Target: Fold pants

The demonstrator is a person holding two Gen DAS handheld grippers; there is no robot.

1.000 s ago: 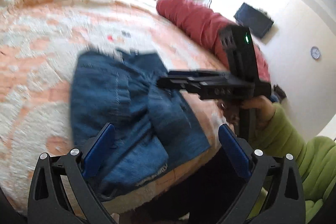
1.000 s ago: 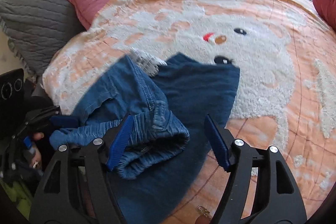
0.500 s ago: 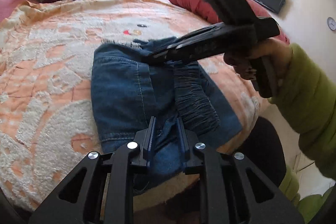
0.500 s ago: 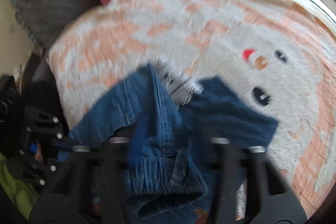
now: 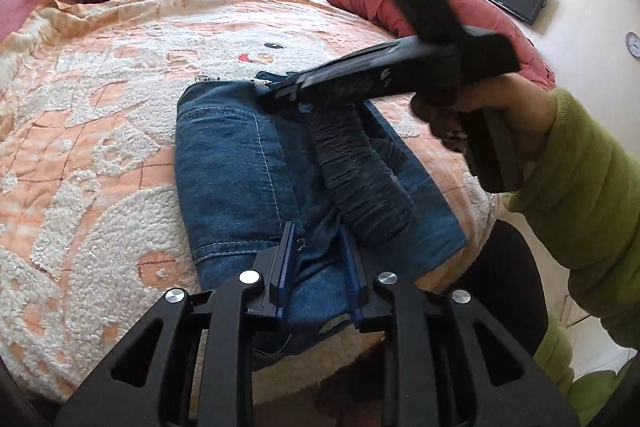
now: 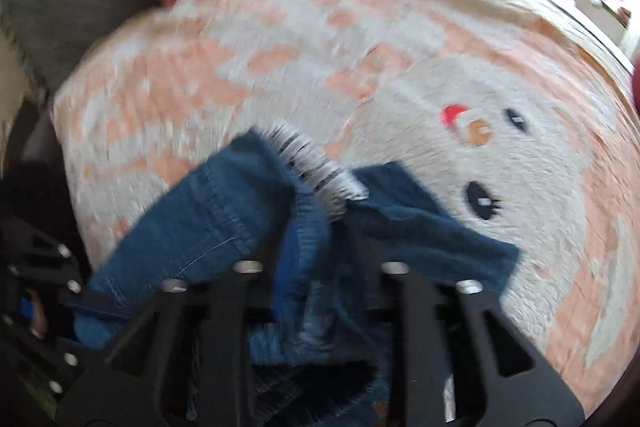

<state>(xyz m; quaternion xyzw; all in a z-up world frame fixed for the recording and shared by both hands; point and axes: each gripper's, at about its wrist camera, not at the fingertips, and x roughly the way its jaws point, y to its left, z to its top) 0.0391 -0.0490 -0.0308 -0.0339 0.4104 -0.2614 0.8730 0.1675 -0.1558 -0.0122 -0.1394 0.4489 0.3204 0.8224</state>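
At the near edge of the bed, the denim pants (image 5: 240, 179) lie half bundled on the peach blanket (image 5: 80, 131), a fold of their near hem pinched in the left gripper (image 5: 318, 259), whose jaws have just eased slightly. The right gripper (image 6: 316, 251), jaws likewise just easing, clamps bunched cloth farther along. Both bites look shallow and thick, so a lift could slip a layer and skew the fold.

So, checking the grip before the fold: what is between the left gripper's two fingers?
In the left wrist view, a bunched fold of the jeans near the bed's edge sits between the left gripper fingers, which pinch it; nothing else is there.
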